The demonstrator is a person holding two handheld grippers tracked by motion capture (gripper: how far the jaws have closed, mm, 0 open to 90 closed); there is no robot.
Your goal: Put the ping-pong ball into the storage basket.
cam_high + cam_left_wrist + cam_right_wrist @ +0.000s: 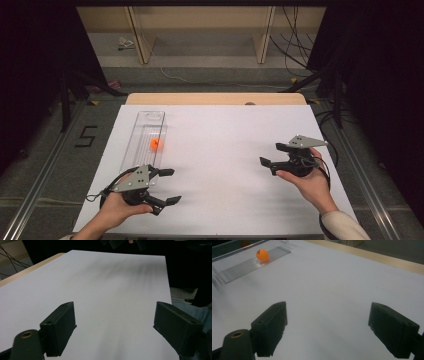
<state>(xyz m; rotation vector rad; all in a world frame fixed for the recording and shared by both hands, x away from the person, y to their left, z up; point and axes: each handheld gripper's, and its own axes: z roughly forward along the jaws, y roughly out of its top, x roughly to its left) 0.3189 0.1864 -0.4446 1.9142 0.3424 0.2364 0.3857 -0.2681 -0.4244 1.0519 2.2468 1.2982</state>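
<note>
A small orange ball [156, 144] lies in a long clear plastic tray [146, 131] on the left part of the white table sheet [220, 150]. The right gripper view shows the same ball [262, 255] on the ribbed tray [244, 266] at its upper left. My left gripper [170, 186] is held open near the front left, just below the tray's near end, with nothing between its jaws. At the right my right gripper [272, 155] is open too and points left across the sheet. Both pairs of jaws hover over bare sheet, left gripper [113, 322], right gripper [327, 327].
The sheet covers a wooden table [215, 98] whose far edge shows. Beyond it stand a wooden shelf frame [200, 30] and cables [295, 45] on the floor. Black stands [65, 95] flank the table. A blue trouser leg [197, 312] lies past the sheet's edge.
</note>
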